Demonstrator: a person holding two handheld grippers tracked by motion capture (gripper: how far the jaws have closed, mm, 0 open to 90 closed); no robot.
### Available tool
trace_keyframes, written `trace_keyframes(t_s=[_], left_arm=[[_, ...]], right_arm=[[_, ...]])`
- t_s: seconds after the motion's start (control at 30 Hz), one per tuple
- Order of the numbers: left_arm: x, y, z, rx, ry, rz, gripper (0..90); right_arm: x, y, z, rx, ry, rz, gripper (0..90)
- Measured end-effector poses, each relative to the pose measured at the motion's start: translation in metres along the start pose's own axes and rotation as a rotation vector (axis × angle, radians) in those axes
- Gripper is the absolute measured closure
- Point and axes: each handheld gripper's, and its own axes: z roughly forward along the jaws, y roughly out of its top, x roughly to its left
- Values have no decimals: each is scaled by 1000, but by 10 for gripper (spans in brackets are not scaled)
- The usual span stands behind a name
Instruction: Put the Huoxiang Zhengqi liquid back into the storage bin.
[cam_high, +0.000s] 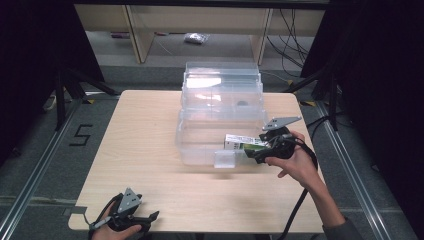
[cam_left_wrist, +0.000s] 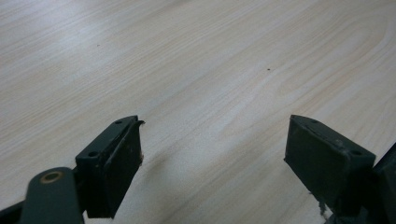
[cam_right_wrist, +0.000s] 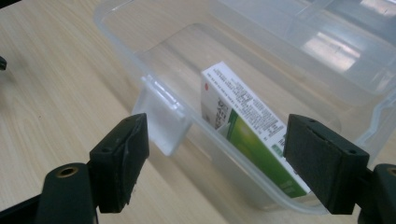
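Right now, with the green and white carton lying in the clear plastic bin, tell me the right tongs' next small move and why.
Probably draw the right tongs back from the clear plastic bin. Their jaws stand open and press on nothing, and the green and white carton leans inside against the bin's near wall, so it looks released. The left tongs rest open on the table.

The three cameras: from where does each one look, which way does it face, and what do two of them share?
High view: above the person's side, facing forward and down on the table; both hands, left gripper, right gripper.
Left gripper view: rides the left gripper, facing bare tabletop between open jaws.
Right gripper view: rides the right gripper, facing the clear box.
Shared: high and right gripper views both show the green-and-white carton inside the clear box.
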Motion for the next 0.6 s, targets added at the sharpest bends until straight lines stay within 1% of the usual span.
trace_keyframes(t_s=[0.07,0.1,0.17,0.2,0.23,0.27,0.3,0.33,0.37,0.4,0.43,0.5,0.53,0.6], left_arm=[[0,0,0,1,3,2,181],[0,0,-1,3,5,4,181],[1,0,0,2,6,3,181],[1,0,-1,3,6,3,181],[1,0,0,2,5,2,182],[1,0,0,3,5,3,182],[0,0,0,-2,2,-3,181],[0,0,0,-1,1,-4,181],[-2,0,2,-23,1,-29,181],[0,0,0,0,2,-1,181],[0,0,0,-2,2,-2,181],[0,0,0,2,6,4,181],[-3,0,2,-32,0,-36,181],[-3,0,2,-33,0,-38,181]], right_arm=[[1,-3,0,1,-6,0,235],[2,-6,2,-26,-13,11,234],[5,-14,0,-13,-2,26,231],[7,-17,2,-39,-10,33,229],[7,-19,0,-25,-9,20,228],[7,-19,0,-25,-9,20,228],[9,-21,-2,-15,-1,38,228],[10,-23,-2,-30,-3,41,229],[11,-26,-2,-47,-4,27,229],[13,-30,-3,-53,-7,29,229],[15,-32,-4,-52,-7,46,229],[17,-34,-4,-54,-10,43,230],[19,-39,-4,-70,-16,49,234],[21,-42,-4,-71,-16,45,232]])
